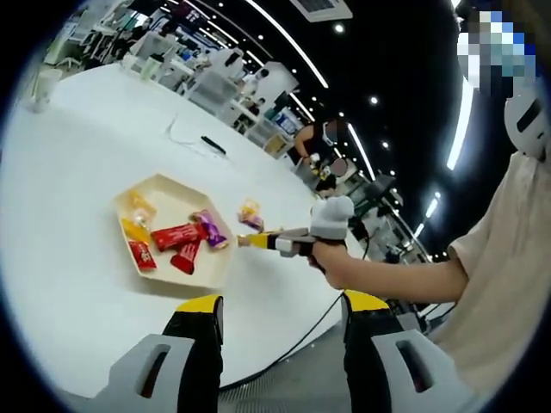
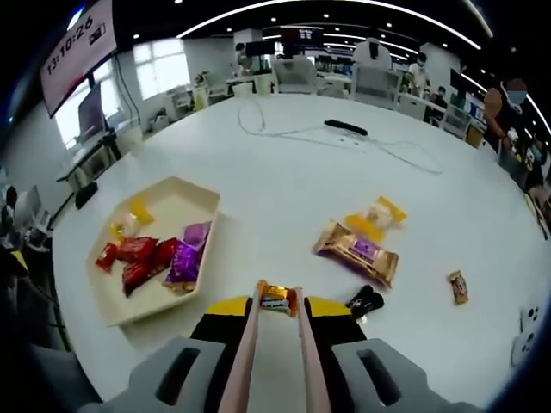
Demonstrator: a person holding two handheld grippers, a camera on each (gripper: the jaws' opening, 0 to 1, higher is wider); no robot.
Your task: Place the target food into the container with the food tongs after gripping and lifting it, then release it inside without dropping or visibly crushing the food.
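I have the right gripper [image 2: 277, 344] clamped around a pair of food tongs [image 2: 275, 361], and the tong tips pinch a small orange-wrapped candy [image 2: 275, 298] just ahead of my jaws. It looks lifted off the white table [image 2: 284, 172], which I judge is so it can travel without dragging. The beige tray [image 2: 202, 202] lies ahead and to the left of the tongs, already holding red, purple and yellow packets, so my next move should swing left. A purple-and-gold snack bar [image 2: 356, 252] sits ahead to the right. The left gripper [image 1: 280, 314] hangs with its jaws spread wide and holding nothing, kept back from the tray [image 1: 164, 182] so the right hand [image 1: 331, 249] has room.
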